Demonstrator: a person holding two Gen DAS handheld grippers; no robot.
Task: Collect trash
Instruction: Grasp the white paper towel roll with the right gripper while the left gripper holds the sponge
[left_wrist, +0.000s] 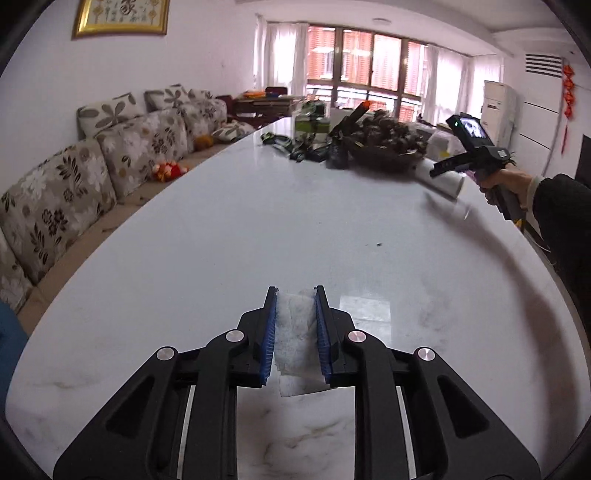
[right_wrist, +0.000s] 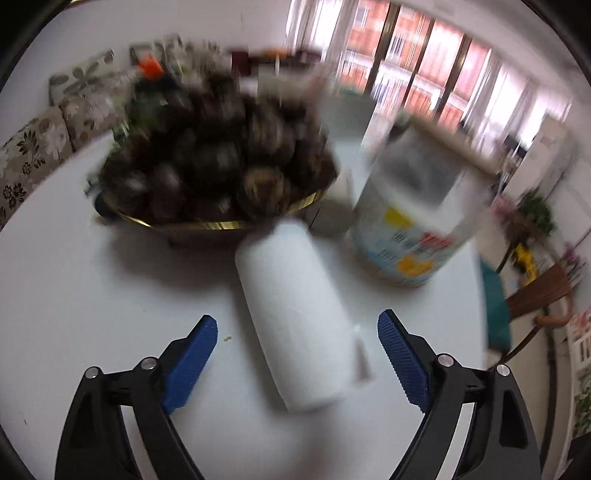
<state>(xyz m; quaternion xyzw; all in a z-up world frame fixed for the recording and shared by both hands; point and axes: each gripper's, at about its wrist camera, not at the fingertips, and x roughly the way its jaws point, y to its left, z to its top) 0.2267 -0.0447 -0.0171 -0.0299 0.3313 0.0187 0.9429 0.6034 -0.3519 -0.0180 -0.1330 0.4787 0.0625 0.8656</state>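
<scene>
Left wrist view: the left gripper (left_wrist: 295, 291) is clamped on a crumpled white tissue (left_wrist: 295, 339), its blue pads pressing the wad from both sides, a loose corner hanging below them; the tissue is held just above the white marble worktop (left_wrist: 229, 236), which is bare in front of it apart from a few dark specks; farther on, at the far end, stands a clutter of dark items and a green and white box (left_wrist: 312, 123), and beside them a shallow dish heaped with dark pine cones (left_wrist: 388, 146); to the right a person's hand (left_wrist: 498, 181) in a dark sleeve holds the right gripper's handle near a white paper roll (left_wrist: 447, 182); a floral sofa (left_wrist: 92, 162) runs along the left of the worktop.

Right wrist view, blurred by motion: the right gripper (right_wrist: 297, 325) stands wide open, its pads on either side of the paper roll (right_wrist: 295, 314) without touching it; the roll lies on its side on the worktop (right_wrist: 92, 288), its far end close to the gold-rimmed dish of pine cones (right_wrist: 214, 155); a printed tin (right_wrist: 413, 218) stands just right of that end, and a small crumb (right_wrist: 228, 337) lies by the left pad.
</scene>
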